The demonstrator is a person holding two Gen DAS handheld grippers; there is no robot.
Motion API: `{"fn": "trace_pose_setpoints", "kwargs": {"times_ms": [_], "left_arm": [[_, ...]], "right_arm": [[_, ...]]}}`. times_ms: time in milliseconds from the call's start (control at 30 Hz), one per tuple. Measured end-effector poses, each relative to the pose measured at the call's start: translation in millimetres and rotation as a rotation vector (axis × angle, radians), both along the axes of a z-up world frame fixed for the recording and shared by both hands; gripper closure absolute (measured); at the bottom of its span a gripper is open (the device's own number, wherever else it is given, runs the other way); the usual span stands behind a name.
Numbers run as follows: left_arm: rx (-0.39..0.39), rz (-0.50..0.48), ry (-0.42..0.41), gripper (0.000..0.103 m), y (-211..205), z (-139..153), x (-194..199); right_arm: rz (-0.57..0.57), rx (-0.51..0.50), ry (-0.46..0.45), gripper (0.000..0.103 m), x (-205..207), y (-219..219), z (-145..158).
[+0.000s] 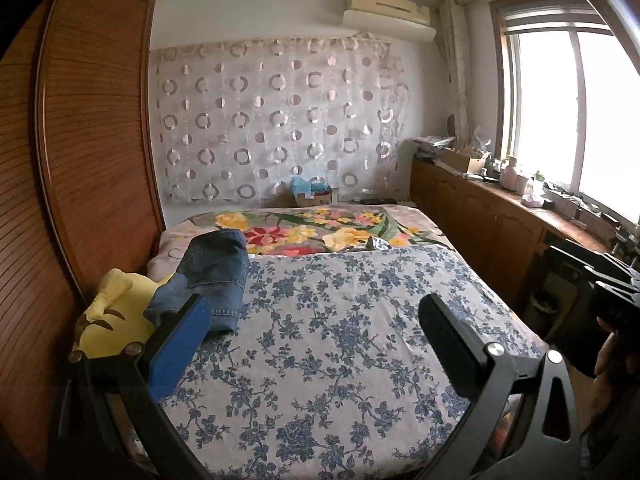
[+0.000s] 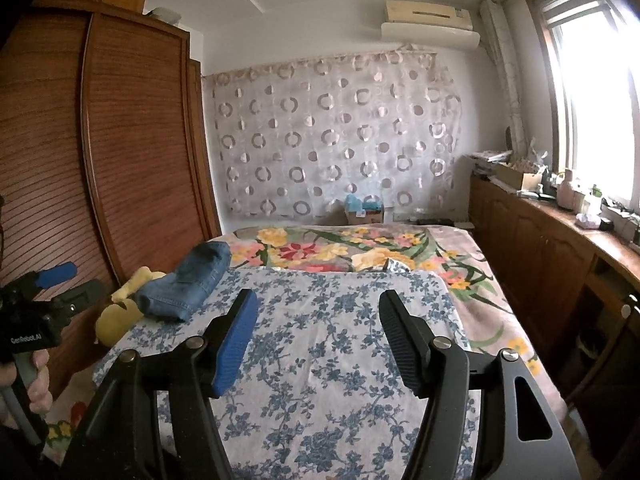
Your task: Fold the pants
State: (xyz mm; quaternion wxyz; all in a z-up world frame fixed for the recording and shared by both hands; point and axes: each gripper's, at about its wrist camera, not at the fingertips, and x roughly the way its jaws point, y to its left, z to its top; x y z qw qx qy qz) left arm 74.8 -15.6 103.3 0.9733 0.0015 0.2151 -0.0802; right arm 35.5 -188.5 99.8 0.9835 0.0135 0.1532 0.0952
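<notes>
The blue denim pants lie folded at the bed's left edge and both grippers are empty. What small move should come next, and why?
Probably nothing more than drawing both back: the blue denim pants already lie as a compact folded bundle on the blue-flowered sheet beside the yellow plush toy. The left hand-held gripper and right hand-held gripper are open and empty.

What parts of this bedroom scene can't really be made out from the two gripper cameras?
- Folded blue denim pants: near end covered by the left gripper's blue finger pad, left wrist view.
- Yellow plush toy: partly under the pants, right wrist view.
- Windowsill clutter: too small, washed out by window glare.
</notes>
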Motion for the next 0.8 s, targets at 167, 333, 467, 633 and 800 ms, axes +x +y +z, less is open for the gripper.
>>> {"fn": "trace_pose_setpoints", "kwargs": {"times_ms": [167, 333, 467, 633, 800], "left_arm": [[0.002, -0.001, 0.001, 0.000, 0.3, -0.3, -0.2], [0.001, -0.002, 0.000, 0.000, 1.3, 0.2, 0.6], [0.001, -0.002, -0.001, 0.000, 1.5, 0.7, 0.5], [0.000, -0.003, -0.002, 0.000, 0.8, 0.3, -1.0], [0.002, -0.001, -0.003, 0.000, -0.9, 0.2, -2.4]], "right_arm": [[-0.002, -0.007, 0.000, 0.038, 0.7, 3.2, -5.9], [-0.003, -0.011, -0.001, 0.038, 1.1, 3.8, -5.8], [-0.002, -0.009, -0.005, 0.037, 0.1, 3.9, -5.3], [-0.002, -0.008, -0.007, 0.037, -0.6, 5.0, -6.0], [-0.001, -0.007, -0.006, 0.037, -0.2, 4.8, -6.1]]}}
